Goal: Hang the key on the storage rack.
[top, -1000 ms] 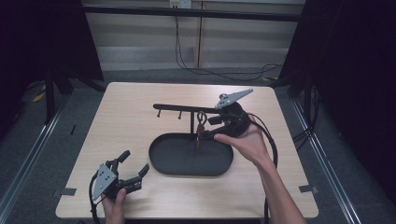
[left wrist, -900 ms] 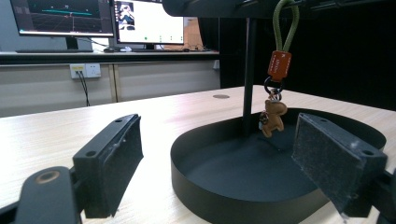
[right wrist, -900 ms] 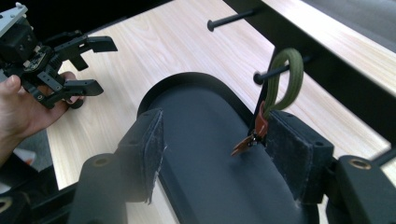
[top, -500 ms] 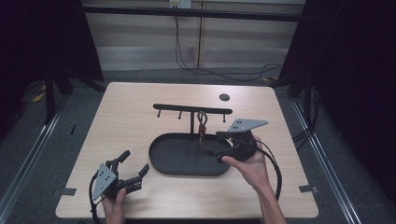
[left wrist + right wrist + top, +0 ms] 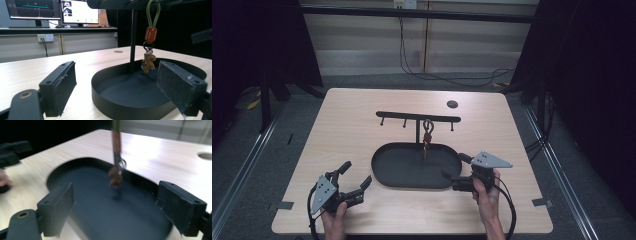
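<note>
High view: at lower left the left gripper [image 5: 354, 187] and at lower right the right gripper [image 5: 455, 172] gape wide, empty. Mid-frame, the keychain [image 5: 427, 136] hangs from the rack [image 5: 418, 116] over the oval tray [image 5: 387, 172]; a careless nudge could unhook it.

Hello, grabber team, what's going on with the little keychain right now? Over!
Left gripper open, near table edge. Right gripper open, beside the tray. Keychain hanging from the rack over the tray, untouched. Nothing in the way.

Likely lab: monitors [image 5: 52, 11], black curtains [image 5: 592, 75], wall sockets [image 5: 45, 37]
</note>
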Motion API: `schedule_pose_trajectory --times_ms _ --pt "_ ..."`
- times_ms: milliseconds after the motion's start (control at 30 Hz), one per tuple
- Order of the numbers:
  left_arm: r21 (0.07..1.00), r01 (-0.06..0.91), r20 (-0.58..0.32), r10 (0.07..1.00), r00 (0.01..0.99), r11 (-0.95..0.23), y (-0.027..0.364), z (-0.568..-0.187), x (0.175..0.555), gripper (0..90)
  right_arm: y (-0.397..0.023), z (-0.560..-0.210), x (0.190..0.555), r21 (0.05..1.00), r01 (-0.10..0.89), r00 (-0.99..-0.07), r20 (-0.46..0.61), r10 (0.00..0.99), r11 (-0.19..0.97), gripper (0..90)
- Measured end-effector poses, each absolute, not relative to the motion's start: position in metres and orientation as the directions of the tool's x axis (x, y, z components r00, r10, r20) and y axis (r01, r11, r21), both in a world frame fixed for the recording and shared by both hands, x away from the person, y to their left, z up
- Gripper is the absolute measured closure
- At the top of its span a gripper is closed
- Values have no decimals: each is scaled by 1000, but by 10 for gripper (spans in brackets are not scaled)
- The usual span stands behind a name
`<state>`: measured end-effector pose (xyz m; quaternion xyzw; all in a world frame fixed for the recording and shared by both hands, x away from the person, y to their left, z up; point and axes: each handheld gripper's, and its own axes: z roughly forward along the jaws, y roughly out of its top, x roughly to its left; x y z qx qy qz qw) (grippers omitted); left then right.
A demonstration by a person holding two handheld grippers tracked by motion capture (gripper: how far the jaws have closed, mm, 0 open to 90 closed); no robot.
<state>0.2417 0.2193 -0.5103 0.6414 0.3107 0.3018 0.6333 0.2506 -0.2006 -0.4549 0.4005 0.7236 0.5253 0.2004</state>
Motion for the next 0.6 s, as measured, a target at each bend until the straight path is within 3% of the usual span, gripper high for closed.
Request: schedule_pose_trajectory --times_ms 300,600 --pt "1000 17 -7 781 625 -5 219 -510 242 157 -206 -498 233 975 220 -483 84 872 28 168" --pt "1000 17 -2 779 628 -12 220 -510 242 157 -211 -509 224 989 137 -476 107 873 -47 123"
